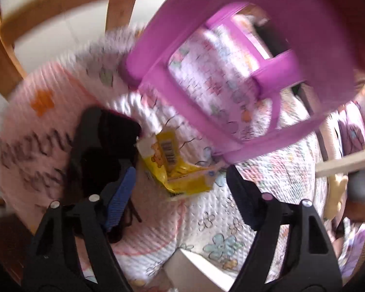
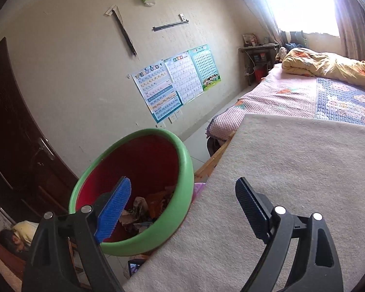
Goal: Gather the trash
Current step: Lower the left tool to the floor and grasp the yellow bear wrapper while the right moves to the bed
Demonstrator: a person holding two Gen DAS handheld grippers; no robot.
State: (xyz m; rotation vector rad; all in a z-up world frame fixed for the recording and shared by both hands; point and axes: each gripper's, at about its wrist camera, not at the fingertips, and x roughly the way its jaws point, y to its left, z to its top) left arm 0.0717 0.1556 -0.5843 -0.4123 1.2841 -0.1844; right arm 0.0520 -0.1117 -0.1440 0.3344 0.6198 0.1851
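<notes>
Both grippers stood open; a yellow wrapper lay on the quilt, and the trash bin sat beside the grey pad.

The left gripper hung with fingers spread and holding nothing over a floral quilt; the crumpled yellow wrapper lay between and just ahead of its fingertips, under a purple plastic chair; the view was blurred; the right gripper, also spread and holding nothing, hovered at the edge of a grey felt pad; a green-rimmed red trash bin sat just left of that edge, with crumpled wrappers at its bottom.
</notes>
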